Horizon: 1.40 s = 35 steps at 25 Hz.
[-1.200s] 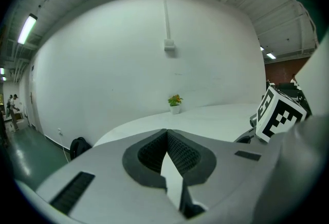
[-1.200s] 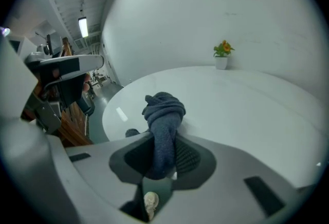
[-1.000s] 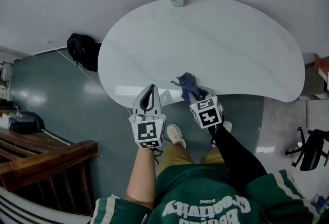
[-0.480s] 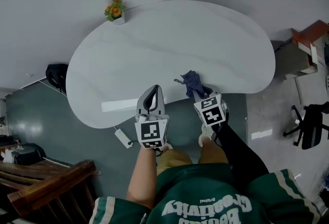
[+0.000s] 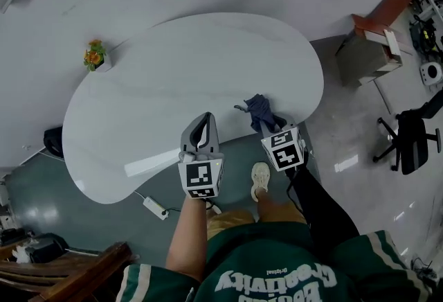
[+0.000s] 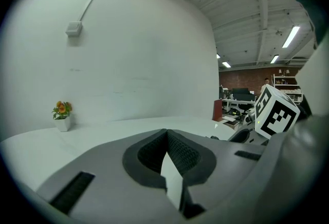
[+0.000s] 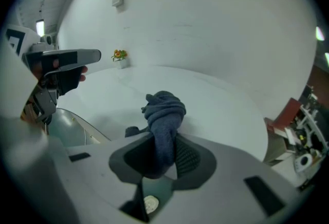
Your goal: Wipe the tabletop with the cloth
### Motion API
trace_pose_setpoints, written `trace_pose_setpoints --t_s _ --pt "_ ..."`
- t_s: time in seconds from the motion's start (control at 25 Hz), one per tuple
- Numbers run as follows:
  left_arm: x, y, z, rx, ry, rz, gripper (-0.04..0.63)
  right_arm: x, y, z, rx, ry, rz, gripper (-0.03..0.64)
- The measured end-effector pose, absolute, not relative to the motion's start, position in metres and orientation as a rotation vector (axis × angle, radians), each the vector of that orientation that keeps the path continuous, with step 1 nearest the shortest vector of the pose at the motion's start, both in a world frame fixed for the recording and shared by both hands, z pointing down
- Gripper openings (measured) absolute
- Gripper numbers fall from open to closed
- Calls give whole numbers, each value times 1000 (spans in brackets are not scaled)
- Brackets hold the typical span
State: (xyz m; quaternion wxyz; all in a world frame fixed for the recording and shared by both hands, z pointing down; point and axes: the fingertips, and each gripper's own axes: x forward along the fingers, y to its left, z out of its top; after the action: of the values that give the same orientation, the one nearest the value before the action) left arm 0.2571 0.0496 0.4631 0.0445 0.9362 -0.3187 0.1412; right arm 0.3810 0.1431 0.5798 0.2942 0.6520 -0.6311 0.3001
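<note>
A bunched dark blue cloth (image 5: 261,112) (image 7: 164,115) hangs from my right gripper (image 5: 271,126) (image 7: 165,152), whose jaws are shut on it, over the near edge of the white oval tabletop (image 5: 187,79) (image 7: 216,105). My left gripper (image 5: 201,129) (image 6: 165,155) is shut with nothing in it and hovers at the table's near edge, left of the cloth. In the right gripper view the left gripper (image 7: 61,71) shows at the left. In the left gripper view the right gripper's marker cube (image 6: 276,111) shows at the right.
A small white pot of orange flowers (image 5: 95,57) (image 6: 61,116) (image 7: 120,57) stands at the table's far left edge by the wall. A power strip (image 5: 154,208) lies on the floor under the table's edge. A red-brown cabinet (image 5: 370,37) and a black office chair (image 5: 408,138) stand to the right.
The view has swung rightward: the table and flower pot slid left and lower in the head view. Both grippers keep about the same places, and the cloth stays in the right gripper.
</note>
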Motion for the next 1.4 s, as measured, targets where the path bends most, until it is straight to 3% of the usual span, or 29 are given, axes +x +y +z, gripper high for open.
trace_pose_setpoints --t_s 0.52,0.76,1.16,1.4 --pt "355 79 447 2912 -835 432 2 520 217 577 1893 -1483 836 95" --pt "354 76 425 2890 -899 406 2 504 198 538 1882 -1700 743 95" --pt "320 45 305 2952 -1123 261 2 478 120 353 2041 -1973 256 94" --pt "302 42 246 3022 -1203 148 2 469 113 287 2103 -1946 -24 92"
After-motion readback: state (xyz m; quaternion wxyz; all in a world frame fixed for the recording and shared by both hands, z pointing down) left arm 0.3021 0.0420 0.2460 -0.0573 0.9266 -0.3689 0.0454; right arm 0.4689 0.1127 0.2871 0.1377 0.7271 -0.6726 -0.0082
